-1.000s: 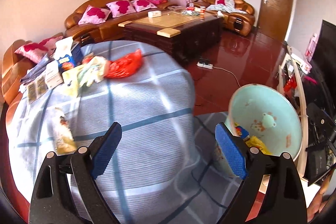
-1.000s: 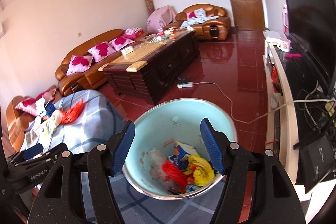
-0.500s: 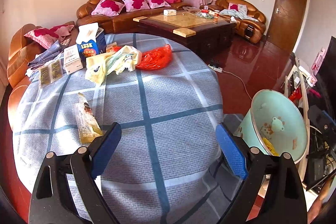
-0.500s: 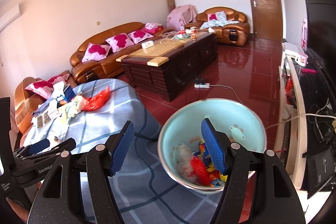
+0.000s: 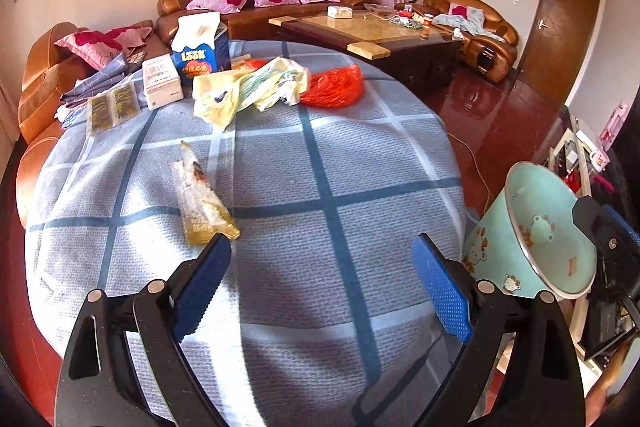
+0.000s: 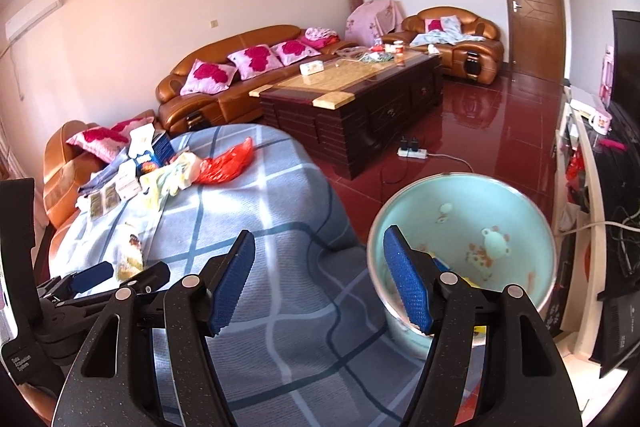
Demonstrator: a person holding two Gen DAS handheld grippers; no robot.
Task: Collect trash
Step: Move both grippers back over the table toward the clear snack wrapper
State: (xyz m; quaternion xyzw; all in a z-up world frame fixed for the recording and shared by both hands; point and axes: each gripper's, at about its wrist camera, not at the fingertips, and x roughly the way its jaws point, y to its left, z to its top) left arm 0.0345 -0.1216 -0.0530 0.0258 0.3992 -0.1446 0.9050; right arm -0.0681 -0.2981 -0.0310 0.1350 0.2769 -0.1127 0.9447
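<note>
Left claw [image 5: 322,281] wide, empty, low in frame above checked worktop [image 5: 360,163]; wrapper [image 5: 200,199] just left. Right claw [image 6: 320,277] wide, empty, beside bin [image 6: 500,211] lower right.

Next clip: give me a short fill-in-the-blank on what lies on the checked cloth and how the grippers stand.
1. The left gripper holds ____.
2. The pale green bin stands on the floor to the ____ of the checked cloth.
3. The plastic bag beside the yellow bags is ____.
4. The right gripper's jaws stand ____.

Missing words: nothing; right; red; open
</note>
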